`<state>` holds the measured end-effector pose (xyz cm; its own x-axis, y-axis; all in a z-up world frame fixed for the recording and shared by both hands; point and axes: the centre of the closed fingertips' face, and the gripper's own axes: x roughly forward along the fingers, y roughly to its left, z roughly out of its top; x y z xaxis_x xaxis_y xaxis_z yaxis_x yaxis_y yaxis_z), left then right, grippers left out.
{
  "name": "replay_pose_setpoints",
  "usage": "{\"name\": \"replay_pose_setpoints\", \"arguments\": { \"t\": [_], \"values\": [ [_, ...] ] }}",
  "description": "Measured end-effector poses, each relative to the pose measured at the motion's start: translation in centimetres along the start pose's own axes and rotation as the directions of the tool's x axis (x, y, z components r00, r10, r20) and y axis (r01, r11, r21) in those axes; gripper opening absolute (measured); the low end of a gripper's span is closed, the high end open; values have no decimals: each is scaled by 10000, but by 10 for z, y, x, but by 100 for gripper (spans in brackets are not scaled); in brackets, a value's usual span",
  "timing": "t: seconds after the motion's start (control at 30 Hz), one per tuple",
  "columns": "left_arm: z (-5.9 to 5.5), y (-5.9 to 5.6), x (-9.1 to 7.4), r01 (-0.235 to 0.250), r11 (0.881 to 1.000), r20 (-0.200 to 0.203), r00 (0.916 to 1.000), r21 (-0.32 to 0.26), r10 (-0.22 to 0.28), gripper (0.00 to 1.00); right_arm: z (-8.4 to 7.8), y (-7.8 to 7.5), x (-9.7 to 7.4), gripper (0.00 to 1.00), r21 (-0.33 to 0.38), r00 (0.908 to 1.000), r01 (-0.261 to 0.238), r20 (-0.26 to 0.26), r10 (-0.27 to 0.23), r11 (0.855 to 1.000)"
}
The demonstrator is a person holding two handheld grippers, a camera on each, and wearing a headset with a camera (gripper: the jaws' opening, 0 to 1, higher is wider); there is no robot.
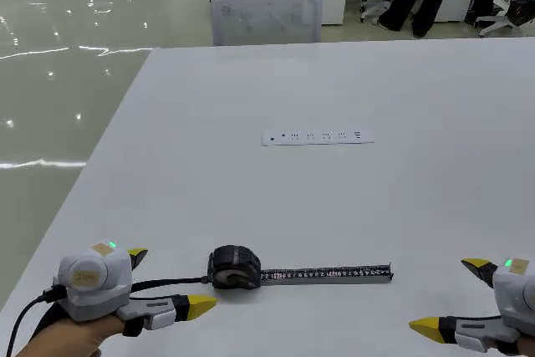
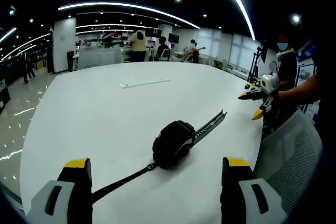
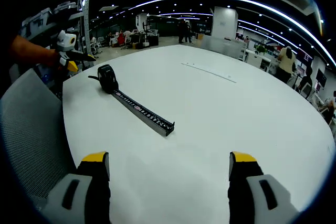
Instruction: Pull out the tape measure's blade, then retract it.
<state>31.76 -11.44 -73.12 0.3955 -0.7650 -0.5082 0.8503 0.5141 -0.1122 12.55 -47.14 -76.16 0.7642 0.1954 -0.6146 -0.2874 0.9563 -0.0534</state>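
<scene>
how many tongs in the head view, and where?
2: the left tongs at the bottom left, open, next to the tape measure; the right tongs at the bottom right, open, just past the tip of the pulled-out blade. None seem hidden.

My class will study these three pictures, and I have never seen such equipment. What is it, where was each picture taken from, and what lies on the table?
There is no robot: a person holds a two-jaw hand tool, a gripper, in each hand. The head view comes from a headset camera looking down at the white table. In it are the left gripper and the right gripper, yellow-tipped jaws open, holding nothing. The two round pictures come from a camera on each gripper, looking out between its own jaws. On the table lies a black tape measure, its blade pulled out flat toward the right gripper. Farther back lies a white power strip.
</scene>
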Motion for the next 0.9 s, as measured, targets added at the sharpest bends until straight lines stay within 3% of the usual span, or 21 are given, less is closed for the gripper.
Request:
{"name": "replay_pose_setpoints", "arguments": {
  "t": [0.07, 0.13, 0.2, 0.47, 0.57, 0.67, 0.9],
  "values": [
    [-4, 1, -5, -68, 9999, 22, 10000, -143, 68, 100, -2, 1, -8, 99, 396, 9998, 31, 187, -38, 9992],
    [-8, 3, -9, -194, 9998, -2, 9998, -107, 194, 100, -7, -3, -15, 100, 336, 9993, 358, 113, -361, 9988],
    [-10, 3, -12, -240, 9996, -1, 9997, -125, 240, 100, -7, -1, -20, 100, 421, 9991, 362, 187, -370, 9985],
    [-19, -9, -29, -234, 9991, 113, 9997, -361, 238, 100, -13, 11, -37, 100, 658, 9994, 250, 232, -266, 9975],
    [-23, -6, -32, -415, 9982, 223, 9988, -430, 425, 100, -22, 14, -39, 100, 139, 9996, 264, -23, -264, 9996],
    [-29, -6, -31, -360, 9980, 119, 9993, -526, 366, 100, -23, 16, -43, 100, 128, 9996, 272, 67, -273, 9995],
    [-27, -17, -31, -165, 9992, 136, 9998, -374, 170, 100, -21, 16, -52, 100, 420, 9990, 360, 257, -371, 9985]
  ]
}}
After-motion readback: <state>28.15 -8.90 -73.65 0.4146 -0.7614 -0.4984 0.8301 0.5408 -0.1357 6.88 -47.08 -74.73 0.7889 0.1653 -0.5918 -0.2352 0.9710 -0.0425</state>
